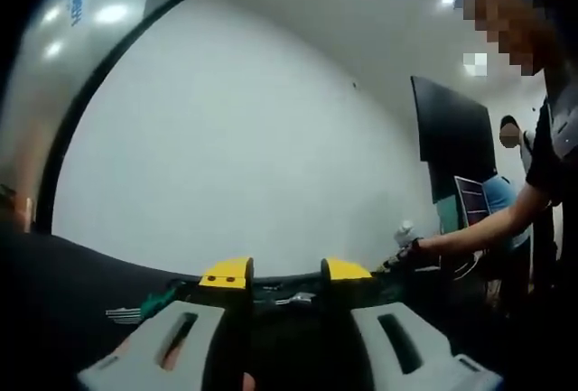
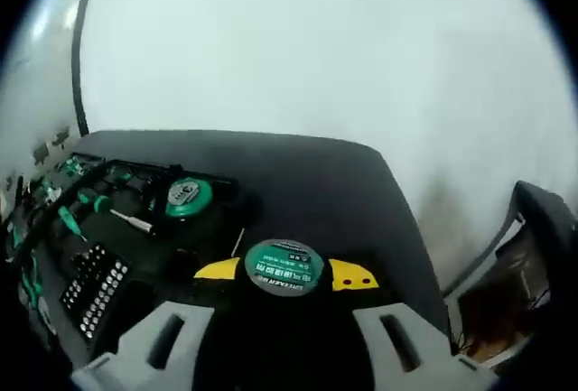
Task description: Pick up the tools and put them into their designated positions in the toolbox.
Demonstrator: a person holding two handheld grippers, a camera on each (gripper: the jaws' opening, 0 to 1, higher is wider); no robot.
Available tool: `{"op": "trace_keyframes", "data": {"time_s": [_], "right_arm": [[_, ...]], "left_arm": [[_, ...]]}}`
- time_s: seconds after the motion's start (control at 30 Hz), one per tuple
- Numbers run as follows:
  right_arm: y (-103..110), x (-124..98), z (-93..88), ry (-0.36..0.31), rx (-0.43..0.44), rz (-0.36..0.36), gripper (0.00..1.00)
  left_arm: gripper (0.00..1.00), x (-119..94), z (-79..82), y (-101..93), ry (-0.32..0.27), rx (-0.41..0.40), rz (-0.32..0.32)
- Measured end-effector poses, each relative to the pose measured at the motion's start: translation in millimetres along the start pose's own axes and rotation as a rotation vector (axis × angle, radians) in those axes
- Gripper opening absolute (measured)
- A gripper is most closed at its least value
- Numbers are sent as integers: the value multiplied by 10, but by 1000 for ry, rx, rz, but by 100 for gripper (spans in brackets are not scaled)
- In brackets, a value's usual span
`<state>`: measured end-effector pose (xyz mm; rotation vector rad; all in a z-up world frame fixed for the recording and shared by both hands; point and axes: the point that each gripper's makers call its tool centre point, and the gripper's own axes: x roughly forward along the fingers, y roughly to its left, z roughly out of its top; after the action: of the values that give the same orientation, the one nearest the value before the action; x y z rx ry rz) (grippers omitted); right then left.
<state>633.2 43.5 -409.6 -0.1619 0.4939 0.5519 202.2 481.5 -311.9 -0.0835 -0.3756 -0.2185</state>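
Your right tongs (image 2: 285, 274) pinch a round green tape measure (image 2: 284, 266) beside the toolbox (image 2: 99, 237) on the counter (image 2: 307, 174) | your left tongs (image 1: 284, 272) stand spread.

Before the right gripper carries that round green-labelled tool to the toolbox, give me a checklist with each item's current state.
1. Round tool sits between the right gripper tips: ok; whether it is firmly clamped: cannot tell.
2. Toolbox open and in sight on the black table: ok, at left in the right gripper view.
3. Matching round slot free: cannot tell; a similar green round tool already lies in the tray.
4. Path from tool to toolbox free of obstacles: ok, bare table surface between them.
5. Left gripper empty and clear of the right one: ok, nothing between its tips.
6. Bystander's hand away from the toolbox: cannot tell.
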Motion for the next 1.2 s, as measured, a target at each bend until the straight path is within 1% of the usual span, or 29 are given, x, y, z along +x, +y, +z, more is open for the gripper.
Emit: {"op": "trace_keyframes", "data": {"time_s": [0.1, 0.17, 0.23, 0.27, 0.33, 0.4, 0.53, 0.57, 0.6, 0.63, 0.7, 0.73, 0.8, 0.87, 0.93, 0.97, 1.1, 1.2], "right_arm": [[49, -72, 50, -7, 22, 19, 32], [129, -169, 135, -36, 31, 33, 32], [275, -279, 262, -78, 12, 67, 32], [382, -334, 326, -98, -3, 95, 32], [678, -447, 407, -121, -33, 184, 32], [1016, -563, 466, -148, -95, 275, 32], [1693, -779, 476, -173, -185, 413, 32], [1903, -838, 482, -186, -213, 448, 32], [2062, -873, 481, -191, -226, 476, 32], [2170, -902, 473, -192, -231, 499, 32], [2490, -974, 445, -192, -255, 569, 32], [2626, -997, 437, -196, -271, 591, 32], [2856, -1017, 399, -187, -297, 627, 32], [3044, -1009, 355, -180, -331, 648, 32], [3185, -957, 289, -163, -379, 667, 32], [3232, -908, 265, -151, -386, 673, 32], [3432, -806, 253, -129, -354, 706, 32], [3607, -799, 234, -121, -346, 733, 32]], "left_arm": [[32, -1, 3, -5, 0, -2, 1], [31, -1, 2, 7, -1, -3, 3], [31, -2, 4, 10, -1, -4, 4], [31, -1, 3, 13, -1, -5, 4], [31, -1, 0, 17, 0, -5, 6], [31, 0, -2, 19, 1, -4, 7], [30, 0, -2, 38, 0, -5, 9], [30, 0, -1, 40, 0, -5, 10], [30, 0, -2, 42, 0, -6, 10], [30, 0, -4, 45, 1, -7, 11], [30, 2, -11, 54, 4, -7, 11], [30, 2, -12, 53, 5, -7, 11], [30, 2, -10, 46, 5, -6, 12], [29, 1, -7, 47, 4, -5, 12], [29, -9, 15, 67, -6, -20, 14], [29, -13, 22, 83, -9, -23, 18], [28, -7, 19, 82, -7, -24, 23], [28, -3, 15, 79, -5, -20, 21]]}}
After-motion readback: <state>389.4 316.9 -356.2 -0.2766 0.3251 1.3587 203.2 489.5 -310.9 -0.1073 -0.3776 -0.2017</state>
